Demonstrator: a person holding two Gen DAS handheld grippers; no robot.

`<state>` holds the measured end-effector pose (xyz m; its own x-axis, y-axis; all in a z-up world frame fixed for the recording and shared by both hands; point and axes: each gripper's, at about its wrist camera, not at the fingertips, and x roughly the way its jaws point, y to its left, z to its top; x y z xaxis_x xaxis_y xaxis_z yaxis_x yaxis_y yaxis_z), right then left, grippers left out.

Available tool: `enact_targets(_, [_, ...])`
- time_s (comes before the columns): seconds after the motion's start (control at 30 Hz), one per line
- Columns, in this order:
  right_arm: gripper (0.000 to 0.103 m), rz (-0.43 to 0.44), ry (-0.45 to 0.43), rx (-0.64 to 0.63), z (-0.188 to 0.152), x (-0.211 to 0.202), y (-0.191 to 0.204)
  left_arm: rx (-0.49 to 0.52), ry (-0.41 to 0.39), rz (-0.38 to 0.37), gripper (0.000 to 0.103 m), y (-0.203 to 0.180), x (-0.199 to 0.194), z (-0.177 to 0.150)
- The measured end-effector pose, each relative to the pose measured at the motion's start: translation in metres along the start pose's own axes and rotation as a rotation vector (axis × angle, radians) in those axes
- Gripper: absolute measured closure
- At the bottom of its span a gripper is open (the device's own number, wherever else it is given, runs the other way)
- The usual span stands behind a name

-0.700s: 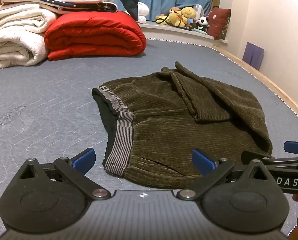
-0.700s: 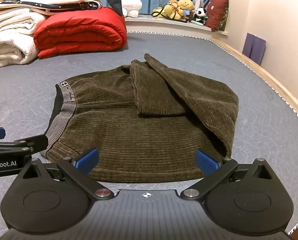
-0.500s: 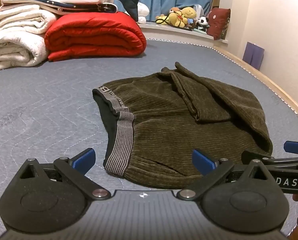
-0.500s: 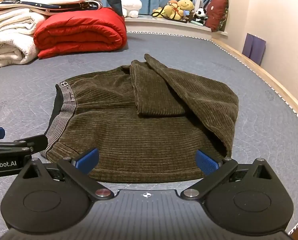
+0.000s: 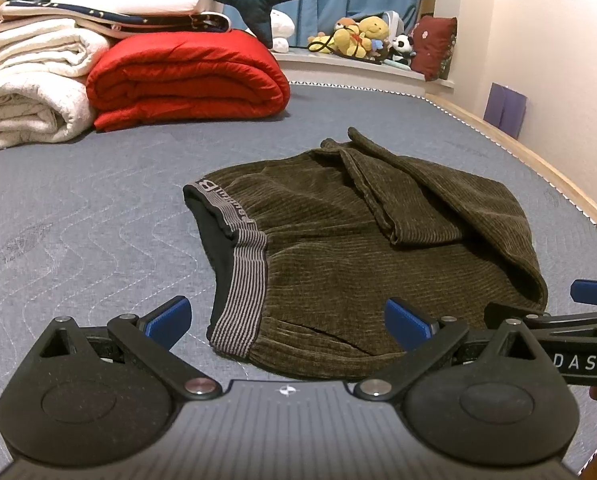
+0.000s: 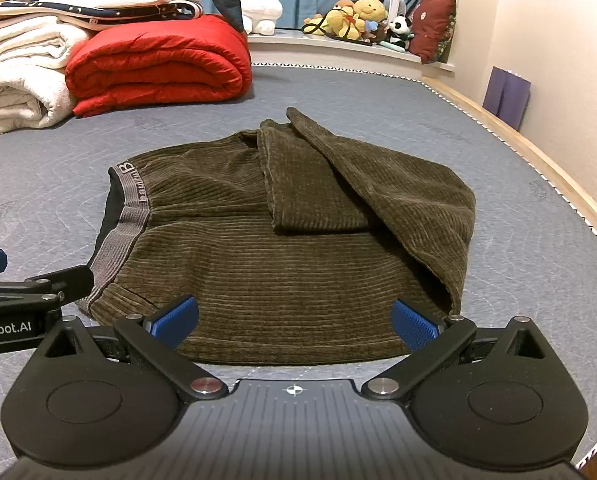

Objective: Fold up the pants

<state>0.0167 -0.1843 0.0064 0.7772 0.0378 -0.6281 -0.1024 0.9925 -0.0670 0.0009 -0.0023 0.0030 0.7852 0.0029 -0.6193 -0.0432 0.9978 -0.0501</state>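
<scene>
Pants [image 6: 282, 256] lie mid-bed [image 6: 518, 240], already part folded: thick, soft corduroy, probably limp and grippy. Near hem corners look best to pinch. Both grippers' jaws, left [image 5: 286, 320] and right [image 6: 294, 322], gape empty.

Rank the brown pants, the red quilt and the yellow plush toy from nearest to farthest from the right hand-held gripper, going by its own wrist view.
From the right hand-held gripper:
1. Brown pants, directly ahead, their near edge just beyond the fingertips.
2. Red quilt, folded, farther back on the left.
3. Yellow plush toy, farthest, on the ledge by the curtain, right of centre.
</scene>
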Motion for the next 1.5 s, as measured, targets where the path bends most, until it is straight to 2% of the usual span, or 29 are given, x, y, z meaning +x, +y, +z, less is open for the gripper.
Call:
enact_targets(0.13, [0.001, -0.001, -0.001, 0.014, 0.001, 0.0, -0.002, 0.002, 0.0, -0.006, 0.0, -0.001, -0.001, 0.0])
enact_targets(0.37, [0.001, -0.017, -0.017, 0.008, 0.001, -0.001, -0.001, 0.042, -0.051, 0.014, 0.0, -0.006, -0.004, -0.001])
enact_targets(0.43, [0.001, -0.022, -0.022, 0.003, 0.001, -0.001, -0.001, 0.018, -0.037, -0.019, 0.0, -0.004, -0.003, -0.001])
enact_targets(0.5, [0.001, -0.023, -0.024, 0.003, 0.001, -0.001, -0.001, 0.007, -0.054, -0.034, 0.0, -0.004, -0.004, -0.002])
enact_targets(0.67, [0.001, -0.033, -0.026, -0.012, 0.0, -0.001, 0.001, -0.001, -0.054, -0.042, 0.0, -0.006, -0.004, -0.002])
enact_targets(1.03, [0.001, -0.04, -0.022, -0.013, -0.001, 0.0, -0.001, -0.022, 0.017, -0.07, 0.0, -0.005, 0.0, -0.002])
enact_targets(1.27, [0.001, -0.044, -0.027, -0.014, -0.001, -0.001, -0.001, -0.043, -0.002, -0.08, 0.0, -0.004, -0.004, 0.001])
enact_targets(1.4, [0.004, -0.069, -0.066, 0.02, 0.002, -0.004, -0.005, -0.08, 0.0, -0.121, 0.0, 0.001, -0.007, 0.005])
enact_targets(1.5, [0.015, -0.084, -0.09, 0.061, 0.006, -0.005, -0.014, -0.081, -0.026, -0.181, 0.0, 0.007, -0.014, 0.004])
